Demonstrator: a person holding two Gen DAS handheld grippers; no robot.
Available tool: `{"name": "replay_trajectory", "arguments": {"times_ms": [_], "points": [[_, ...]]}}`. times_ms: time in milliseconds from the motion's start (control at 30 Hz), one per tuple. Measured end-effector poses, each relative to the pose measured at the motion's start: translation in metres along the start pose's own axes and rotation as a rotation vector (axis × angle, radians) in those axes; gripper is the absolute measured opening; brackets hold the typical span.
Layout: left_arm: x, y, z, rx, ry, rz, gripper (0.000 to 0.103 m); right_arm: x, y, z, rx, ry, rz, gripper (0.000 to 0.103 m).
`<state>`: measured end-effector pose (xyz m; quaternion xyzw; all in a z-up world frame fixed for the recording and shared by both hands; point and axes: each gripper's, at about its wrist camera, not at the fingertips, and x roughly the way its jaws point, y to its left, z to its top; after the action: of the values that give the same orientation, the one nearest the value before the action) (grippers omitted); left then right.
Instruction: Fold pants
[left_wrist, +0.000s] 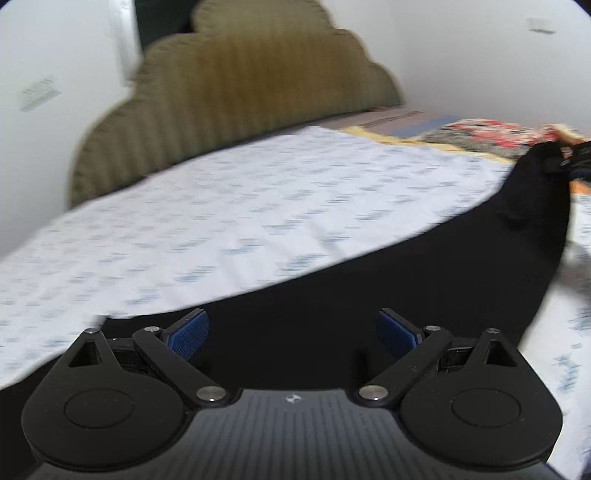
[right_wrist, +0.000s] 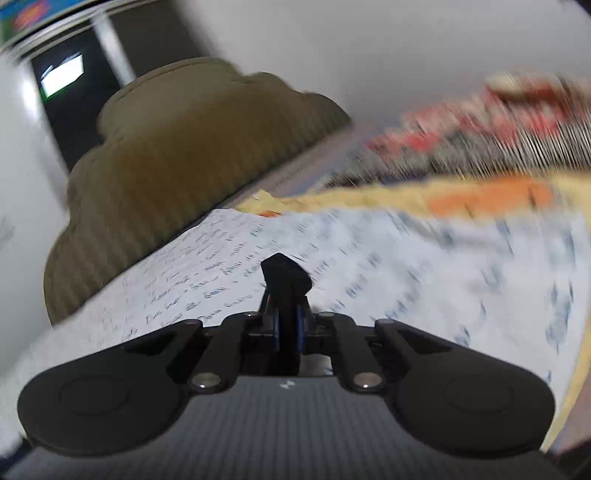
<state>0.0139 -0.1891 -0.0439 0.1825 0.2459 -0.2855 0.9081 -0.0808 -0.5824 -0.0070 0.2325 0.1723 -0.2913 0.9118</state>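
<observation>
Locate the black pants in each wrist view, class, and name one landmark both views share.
Left wrist view: black pants sweep from bottom centre to the upper right edge.
Right wrist view: only a pinched tip of them at centre, above the closed fingers.
Shared landmark: the scalloped olive headboard.

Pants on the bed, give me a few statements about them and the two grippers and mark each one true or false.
1. The right gripper is shut on a bit of the black pants. True.
2. The left gripper is clamped on the pants. False: its jaws stand wide apart, with the pants lying spread beyond them.
3. The pants are white. False: they are black, lying on a white printed sheet.
4. A tan scalloped headboard stands at the far end of the bed. True.
5. The pants lie neatly folded in a small square. False: in the left wrist view they stretch out in a long band toward the right gripper.
</observation>
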Motion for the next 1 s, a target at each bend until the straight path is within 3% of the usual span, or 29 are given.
{"name": "replay_trajectory", "arguments": {"times_ms": [167,300,567,700,833,1000], "points": [[-0.009,0.034,-0.008,-0.017,0.043,0.152,0.098,-0.014,0.068,-0.003,-0.280,-0.065,0.001,0.010],[-0.017,0.050,-0.014,-0.019,0.045,0.209,0.098,-0.032,0.140,-0.035,-0.510,-0.081,0.095,0.010],[-0.029,0.074,-0.022,0.000,0.039,0.317,0.098,-0.065,0.248,-0.148,-0.824,0.114,0.428,0.010],[-0.030,0.090,-0.027,-0.016,0.055,0.357,0.098,-0.078,0.272,-0.180,-0.870,0.164,0.514,0.010],[-0.030,0.105,-0.031,-0.046,0.076,0.377,0.098,-0.086,0.283,-0.192,-0.914,0.160,0.516,0.011],[-0.039,0.120,-0.037,-0.052,0.076,0.397,0.098,-0.093,0.282,-0.202,-0.975,0.248,0.553,0.026]]}}
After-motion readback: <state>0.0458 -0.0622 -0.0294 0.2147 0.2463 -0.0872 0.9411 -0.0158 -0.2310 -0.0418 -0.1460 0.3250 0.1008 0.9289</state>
